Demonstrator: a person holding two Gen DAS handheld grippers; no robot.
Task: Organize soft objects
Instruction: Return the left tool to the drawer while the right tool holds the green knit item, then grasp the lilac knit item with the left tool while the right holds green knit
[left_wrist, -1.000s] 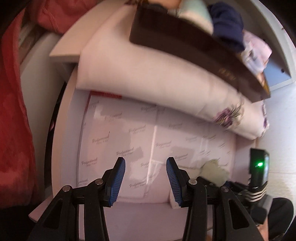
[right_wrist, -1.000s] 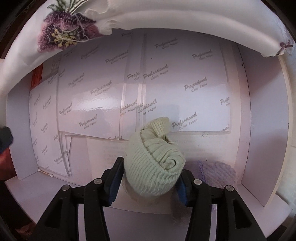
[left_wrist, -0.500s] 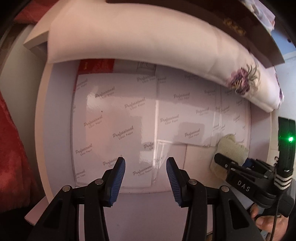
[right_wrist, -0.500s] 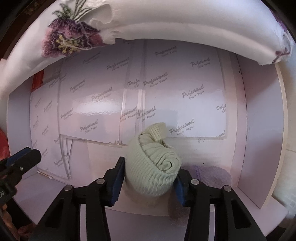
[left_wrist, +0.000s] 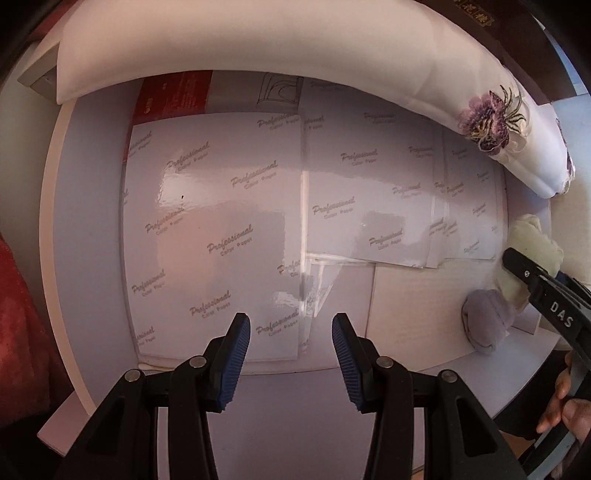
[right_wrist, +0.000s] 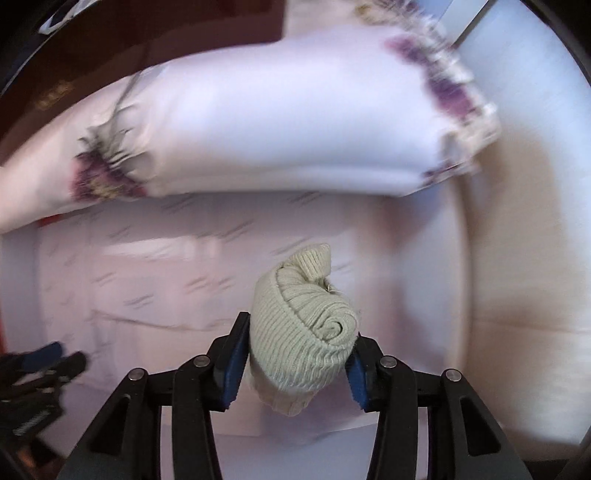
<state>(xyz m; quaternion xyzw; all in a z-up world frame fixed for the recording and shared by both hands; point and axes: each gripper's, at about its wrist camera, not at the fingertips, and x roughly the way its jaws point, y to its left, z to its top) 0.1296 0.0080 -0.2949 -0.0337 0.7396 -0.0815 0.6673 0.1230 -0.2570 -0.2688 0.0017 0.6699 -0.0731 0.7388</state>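
Observation:
My right gripper (right_wrist: 299, 332) is shut on a rolled pale green knit sock (right_wrist: 295, 332), held above the white shelf floor; this view is blurred. In the left wrist view the same green sock (left_wrist: 535, 240) shows at the far right, with one of the right gripper's fingers (left_wrist: 532, 275) across it. A rolled lilac sock (left_wrist: 487, 325) lies on the shelf just below it. My left gripper (left_wrist: 291, 325) is open over glossy printed paper sheets (left_wrist: 221, 206), with nothing between its fingers.
A white pillow with purple embroidered flowers (left_wrist: 295, 48) lies along the back of the shelf, also blurred (right_wrist: 295, 122). A dark brown box (left_wrist: 517, 22) sits above it. Red cloth (left_wrist: 22, 314) hangs at the left. A person's hand (left_wrist: 561, 410) grips the right tool.
My right gripper has risen with the green sock, leaving the lilac sock on the shelf. My left gripper has sunk closer to the paper sheets and tilted further down.

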